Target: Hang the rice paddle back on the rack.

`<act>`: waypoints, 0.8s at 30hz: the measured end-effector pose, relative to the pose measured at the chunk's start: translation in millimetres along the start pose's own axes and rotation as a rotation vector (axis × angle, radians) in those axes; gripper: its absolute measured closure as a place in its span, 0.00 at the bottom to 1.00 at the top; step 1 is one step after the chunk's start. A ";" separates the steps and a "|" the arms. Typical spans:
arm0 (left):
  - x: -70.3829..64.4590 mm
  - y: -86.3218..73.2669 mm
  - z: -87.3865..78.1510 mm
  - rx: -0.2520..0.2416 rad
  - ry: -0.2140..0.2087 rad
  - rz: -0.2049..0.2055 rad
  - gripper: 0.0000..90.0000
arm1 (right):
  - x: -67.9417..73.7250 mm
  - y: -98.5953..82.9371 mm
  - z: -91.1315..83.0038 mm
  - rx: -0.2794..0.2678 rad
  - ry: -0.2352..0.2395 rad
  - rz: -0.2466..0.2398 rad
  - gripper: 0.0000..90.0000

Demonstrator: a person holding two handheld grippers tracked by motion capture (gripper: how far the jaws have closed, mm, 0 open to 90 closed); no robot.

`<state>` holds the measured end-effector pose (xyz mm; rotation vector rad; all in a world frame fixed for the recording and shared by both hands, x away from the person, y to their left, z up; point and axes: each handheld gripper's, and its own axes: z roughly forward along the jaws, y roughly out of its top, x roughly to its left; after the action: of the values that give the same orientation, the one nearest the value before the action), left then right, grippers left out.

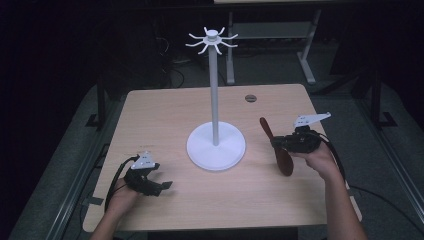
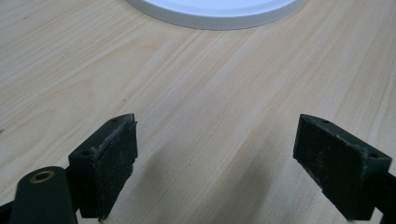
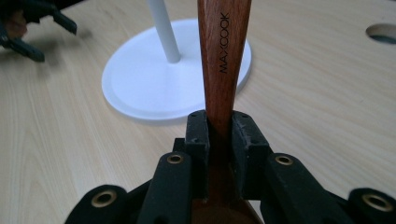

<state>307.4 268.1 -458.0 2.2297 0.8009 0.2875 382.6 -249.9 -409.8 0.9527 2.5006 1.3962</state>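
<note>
- I am clamping my right gripper (image 1: 284, 143) jaws on the wooden spoon (image 3: 223, 56), ready for hanging on the white hook stand (image 1: 215, 95) at ten o'clock.
- My left gripper (image 2: 217, 154) is idling at seven o'clock on the desk (image 1: 165, 110), jaws spread, empty.

We see a light wooden table (image 1: 165, 112) with a round cable hole (image 1: 250, 98) near its far edge. On it, about the middle, stands a white rack (image 1: 215, 100): a flat round base (image 1: 216, 146), a thin upright pole, and a ring of hooks at the top
</note>
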 end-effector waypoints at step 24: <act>0.5 0.0 -0.1 0.007 0.001 0.005 0.15 | 8.3 12.9 -28.5 -0.244 -0.026 0.029 0.86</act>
<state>307.8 268.4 -457.9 2.2381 0.7985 0.2885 370.9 -260.9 -381.8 0.9525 2.2390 1.6393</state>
